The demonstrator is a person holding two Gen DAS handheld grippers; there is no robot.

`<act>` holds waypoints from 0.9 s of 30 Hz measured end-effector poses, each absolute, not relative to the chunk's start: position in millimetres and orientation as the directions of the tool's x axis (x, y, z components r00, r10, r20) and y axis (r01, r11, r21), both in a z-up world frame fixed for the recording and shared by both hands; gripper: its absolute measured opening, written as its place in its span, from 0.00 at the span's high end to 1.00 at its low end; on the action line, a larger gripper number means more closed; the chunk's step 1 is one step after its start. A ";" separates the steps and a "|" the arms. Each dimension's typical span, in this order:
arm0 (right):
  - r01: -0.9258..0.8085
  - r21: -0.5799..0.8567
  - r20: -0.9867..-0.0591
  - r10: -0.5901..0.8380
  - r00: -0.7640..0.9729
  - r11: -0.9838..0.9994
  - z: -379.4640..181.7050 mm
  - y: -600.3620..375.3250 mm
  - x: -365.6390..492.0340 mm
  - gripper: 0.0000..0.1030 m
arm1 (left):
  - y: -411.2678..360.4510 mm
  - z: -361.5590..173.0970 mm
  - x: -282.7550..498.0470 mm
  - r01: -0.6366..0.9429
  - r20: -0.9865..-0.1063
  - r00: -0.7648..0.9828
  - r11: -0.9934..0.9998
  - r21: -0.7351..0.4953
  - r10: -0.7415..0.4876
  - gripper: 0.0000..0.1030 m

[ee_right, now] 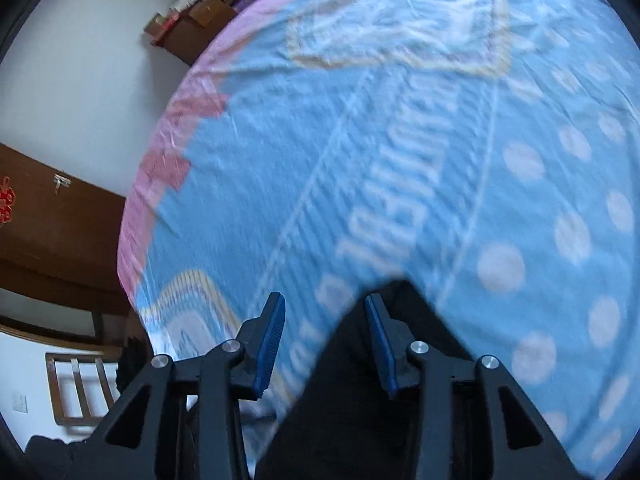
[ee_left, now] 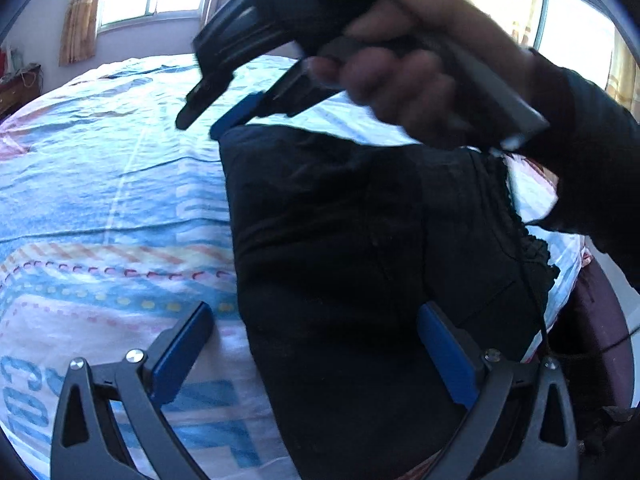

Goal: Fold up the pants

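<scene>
Left gripper [ee_left: 312,344] open, right finger over black pants [ee_left: 360,240] lying ahead on bed [ee_left: 100,200], long axis running forward. Right gripper [ee_right: 324,344] open, hem under right finger; nearer far end.

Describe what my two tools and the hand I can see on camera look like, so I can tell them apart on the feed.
Both look alike: the left tool and right tool have black skeletal linkage arms with triangular cut-outs, silver round pivot screws and flat blue ribbed finger pads. Seen from the left wrist camera, the right tool has a grey handle, held by a bare right hand in a dark sleeve. No markings or cables are clear.
</scene>
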State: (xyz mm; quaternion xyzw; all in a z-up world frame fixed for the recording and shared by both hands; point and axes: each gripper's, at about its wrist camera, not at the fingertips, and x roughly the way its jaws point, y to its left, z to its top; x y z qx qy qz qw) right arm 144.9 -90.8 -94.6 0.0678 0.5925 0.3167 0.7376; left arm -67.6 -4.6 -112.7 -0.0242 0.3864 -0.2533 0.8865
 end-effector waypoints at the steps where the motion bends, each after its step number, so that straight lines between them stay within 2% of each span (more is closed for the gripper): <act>1: -0.363 0.489 -0.831 0.551 0.083 0.793 -100.9 -89.8 150.7 0.70 | -3.8 -112.5 -67.3 0.430 -0.672 0.573 0.870 -0.241 -0.469 0.00; 3: -0.390 0.459 -0.848 0.525 0.075 0.798 -106.1 -84.0 152.6 0.70 | -1.5 -111.8 -65.8 0.425 -0.672 0.567 0.868 -0.257 -0.477 0.00; 7: -0.434 0.474 -0.813 0.570 0.119 0.766 -74.1 -102.4 132.6 0.69 | 1.5 -111.9 -64.4 0.417 -0.671 0.569 0.870 -0.263 -0.475 0.00; 11: -0.478 0.392 -0.834 0.523 0.175 0.786 -47.2 -133.1 102.2 0.60 | 3.6 -112.0 -62.2 0.406 -0.668 0.578 0.875 -0.263 -0.469 0.00; 15: -0.492 0.332 -0.883 0.448 0.138 0.805 -65.4 -142.3 89.7 0.59 | 1.8 -112.6 -60.0 0.400 -0.669 0.582 0.879 -0.260 -0.463 0.00; 19: -0.468 0.387 -0.871 0.481 0.095 0.794 -87.4 -137.5 98.5 0.59 | 1.1 -107.3 -65.9 0.395 -0.669 0.593 0.886 -0.242 -0.447 0.00; 21: -0.459 0.388 -0.877 0.473 0.084 0.800 -96.0 -132.8 103.1 0.64 | 2.2 -108.5 -64.6 0.394 -0.667 0.594 0.886 -0.247 -0.450 0.00; 22: -0.462 0.395 -0.876 0.476 0.071 0.794 -98.1 -131.1 103.4 0.78 | 2.5 -110.2 -63.5 0.394 -0.669 0.589 0.884 -0.251 -0.452 0.00; 23: -0.471 0.404 -0.871 0.487 0.065 0.784 -98.0 -128.2 102.6 0.85 | 3.4 -111.4 -61.6 0.394 -0.673 0.586 0.884 -0.251 -0.452 0.00; 27: -0.503 0.305 -0.894 0.426 0.141 0.809 -99.6 -112.9 109.0 0.89 | 1.1 -113.2 -62.4 0.389 -0.663 0.604 0.889 -0.240 -0.443 0.00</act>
